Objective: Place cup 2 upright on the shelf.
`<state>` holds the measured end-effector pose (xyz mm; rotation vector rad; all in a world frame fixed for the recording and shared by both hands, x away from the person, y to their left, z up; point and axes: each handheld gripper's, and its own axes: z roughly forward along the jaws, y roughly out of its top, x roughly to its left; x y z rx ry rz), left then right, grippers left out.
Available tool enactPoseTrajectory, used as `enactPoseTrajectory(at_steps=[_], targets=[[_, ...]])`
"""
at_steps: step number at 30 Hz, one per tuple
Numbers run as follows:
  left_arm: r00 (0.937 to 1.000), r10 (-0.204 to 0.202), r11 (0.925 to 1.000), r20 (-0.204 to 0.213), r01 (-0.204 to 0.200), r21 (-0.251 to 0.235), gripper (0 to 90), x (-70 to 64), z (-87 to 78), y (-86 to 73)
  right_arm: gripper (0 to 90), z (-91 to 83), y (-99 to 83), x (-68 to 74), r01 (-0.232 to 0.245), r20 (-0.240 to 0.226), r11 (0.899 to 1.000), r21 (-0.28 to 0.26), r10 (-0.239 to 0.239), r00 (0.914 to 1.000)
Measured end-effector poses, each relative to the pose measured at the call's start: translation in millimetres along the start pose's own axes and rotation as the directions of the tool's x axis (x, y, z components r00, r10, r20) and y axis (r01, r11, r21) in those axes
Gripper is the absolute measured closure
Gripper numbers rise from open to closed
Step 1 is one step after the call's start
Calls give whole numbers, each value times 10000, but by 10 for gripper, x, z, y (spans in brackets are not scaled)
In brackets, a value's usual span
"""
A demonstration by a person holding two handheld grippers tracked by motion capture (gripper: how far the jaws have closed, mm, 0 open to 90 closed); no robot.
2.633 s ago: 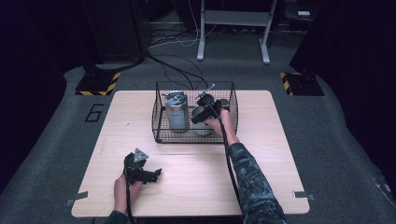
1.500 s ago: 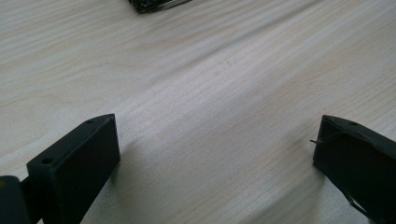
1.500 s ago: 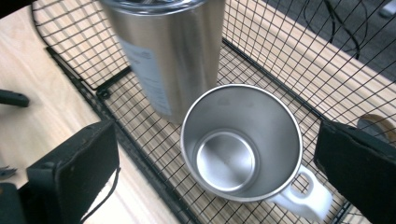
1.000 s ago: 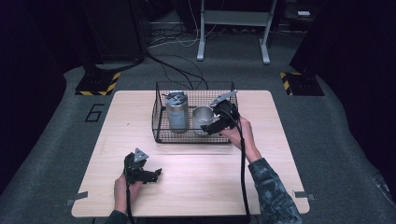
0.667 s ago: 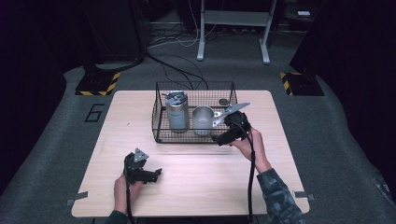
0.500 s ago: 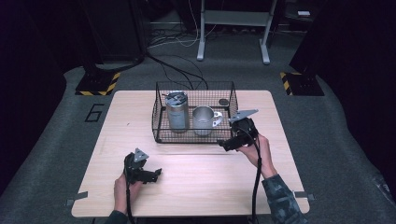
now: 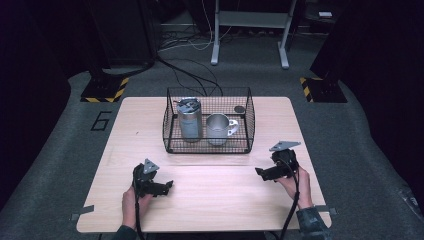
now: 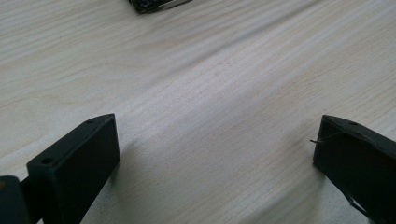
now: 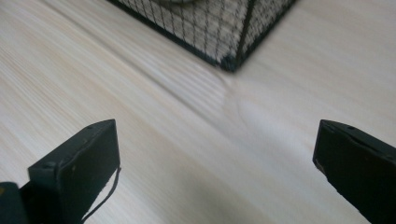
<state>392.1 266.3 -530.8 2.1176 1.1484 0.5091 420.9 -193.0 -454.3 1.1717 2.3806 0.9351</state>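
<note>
While the left gripper (image 7: pixel 169 185) rests on the near left of the table (image 7: pixel 220 200) with jaws spread and empty, the wire basket (image 7: pixel 208 146) stands at the far middle, holding a steel tumbler (image 7: pixel 189 120) and, right of it, a mug (image 7: pixel 218 129). The right gripper (image 7: pixel 258 172) sits near right, jaws wide apart, empty.

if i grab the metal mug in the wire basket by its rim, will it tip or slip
The metal mug looks thin-walled, so it is probably light and stiff. Its smooth shiny wall may slip between hard jaws. It stands upright on a wide base inside the wire basket, so tipping seems unlikely, though its handle on one side could swing it slightly when lifted.
</note>
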Motion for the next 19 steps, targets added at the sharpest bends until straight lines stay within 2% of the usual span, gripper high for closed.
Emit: enactPoseTrajectory(at_steps=[2, 3, 5, 6, 10, 12, 14, 16, 17, 19], targets=[[10000, 60, 10000, -4, -60, 3, 3, 4, 0, 1, 0, 27, -168, -60, -274, 21, 9996, 48, 274, 9996], [10000, -62, 10000, 1, 62, -35, 3, -5, 3, -1, 0, 43, -252, -79, -550, 38, 9985, 85, 550, 9985], [10000, -21, 10000, -15, 20, -60, 3, -2, 5, 1, 0, 84, -408, -141, -755, 151, 9970, 145, 752, 9971], [10000, -6, 10000, -29, 6, -56, 3, -1, 5, 1, 0, 100, -479, -155, -1007, 158, 9948, 155, 1005, 9948], [10000, -46, 10000, -33, 45, -71, 3, -4, 6, 1, 0, 133, -703, -198, -1465, 432, 9892, 51, 1462, 9883], [10000, -34, 10000, -31, 34, -63, 3, -3, 6, 2, 0, 127, -776, -217, -1333, 679, 9911, 31, 1328, 9888], [10000, 5, 10000, -35, -5, -60, 2, 0, 6, 3, 0, 136, -827, -202, -1404, 1128, 9901, -32, 1399, 9837], [10000, 12, 10000, 9, -12, 13, 2, 3, 3, 6, 0, 153, -879, -221, -1508, 1187, 9886, 13, 1496, 9816], [10000, 18, 10000, 5, -18, 41, 3, 3, 2, 7, 0, 154, -908, -243, -1322, 1212, 9909, -257, 1343, 9835], [10000, 59, 9999, 60, -60, 137, 2, 9, -4, 11, 0, 143, -943, -248, -1421, 1250, 9887, -481, 1471, 9812]])
